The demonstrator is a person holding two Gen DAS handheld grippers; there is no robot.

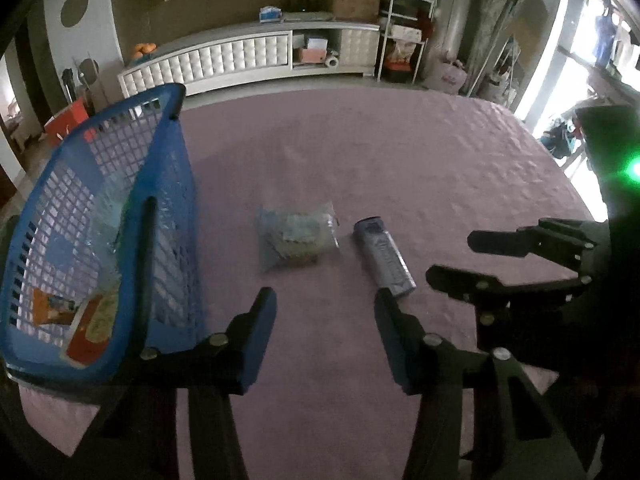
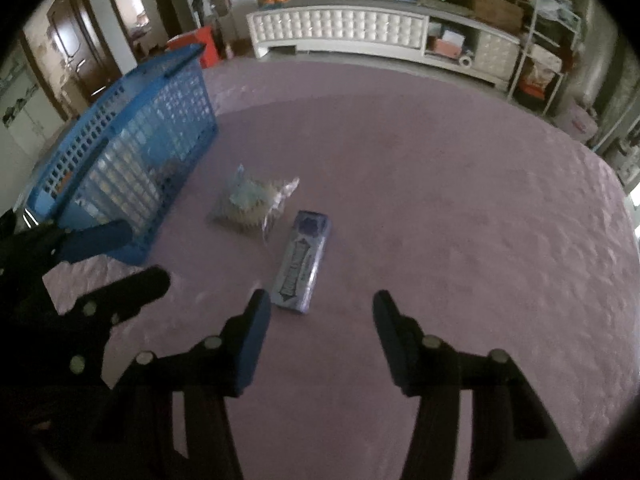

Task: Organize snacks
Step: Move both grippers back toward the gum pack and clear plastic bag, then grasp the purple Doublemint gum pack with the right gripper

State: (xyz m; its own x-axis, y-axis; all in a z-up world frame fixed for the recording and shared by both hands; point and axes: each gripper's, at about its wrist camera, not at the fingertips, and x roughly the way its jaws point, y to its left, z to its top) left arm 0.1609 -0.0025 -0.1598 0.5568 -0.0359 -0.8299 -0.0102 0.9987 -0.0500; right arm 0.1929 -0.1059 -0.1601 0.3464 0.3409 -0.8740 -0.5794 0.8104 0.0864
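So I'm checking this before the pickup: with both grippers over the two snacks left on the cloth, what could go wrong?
1. The clear bag and purple pack lie close together, so a closing gripper may nudge the neighbour.
2. The left gripper and right gripper work side by side and could collide.
3. The blue basket wall stands close to the left gripper, which might knock it.

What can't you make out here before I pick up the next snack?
- Blue basket contents: right wrist view, screened by its mesh wall.
- Basket's near corner: left wrist view, cut off by the frame edge.
- Purple packet lettering: both views, blurred.
- Clear bag contents: both views, too blurred to identify.
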